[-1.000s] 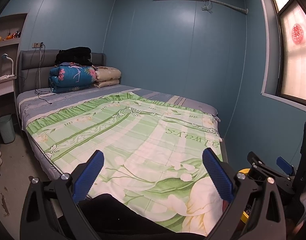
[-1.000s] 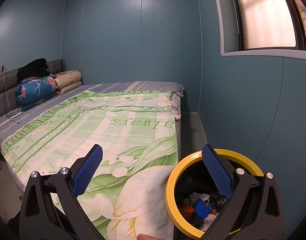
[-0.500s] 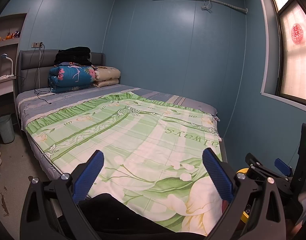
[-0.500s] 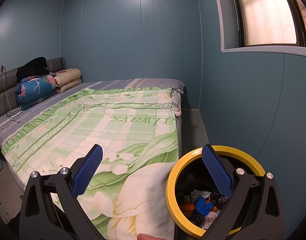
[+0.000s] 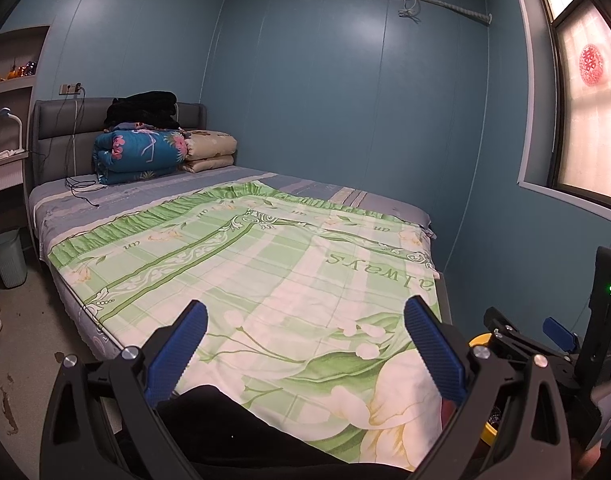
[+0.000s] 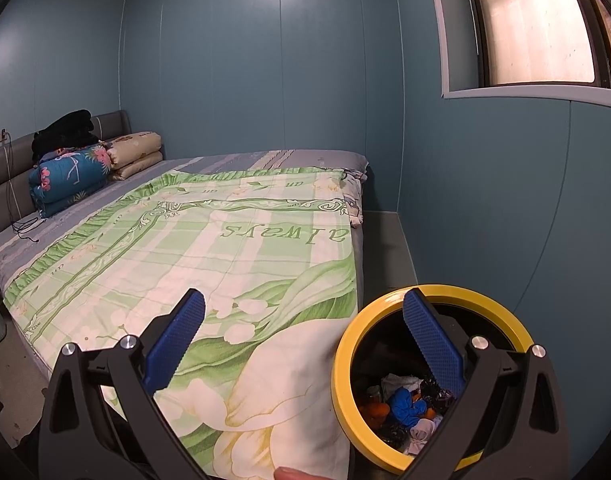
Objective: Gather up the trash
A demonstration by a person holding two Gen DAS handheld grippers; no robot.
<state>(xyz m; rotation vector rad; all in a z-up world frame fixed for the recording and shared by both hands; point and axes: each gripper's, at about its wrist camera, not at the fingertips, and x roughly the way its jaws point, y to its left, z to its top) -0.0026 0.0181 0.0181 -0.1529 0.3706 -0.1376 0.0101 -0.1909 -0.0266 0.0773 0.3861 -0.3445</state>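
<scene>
A bin with a yellow rim (image 6: 347,344) stands at the foot corner of the bed, right of the mattress. It holds mixed trash (image 6: 405,408): blue, orange, white and dark crumpled pieces. My right gripper (image 6: 305,338) is open and empty, its right finger over the bin's mouth, its left finger over the bedspread. My left gripper (image 5: 305,340) is open and empty above the foot of the bed. The right gripper shows at the left wrist view's right edge (image 5: 545,344), with a sliver of the yellow rim (image 5: 478,339) beside it.
The bed carries a green floral bedspread (image 5: 265,264). Folded quilts (image 5: 145,152) and a black garment lie at the headboard, with a cable nearby. A pale green bin (image 5: 8,258) stands on the floor at left. Blue walls close in behind and to the right.
The right gripper's view has drifted slightly, with the bin sitting a little lower right in frame. The left view is nearly unchanged. Both grippers stay open.
</scene>
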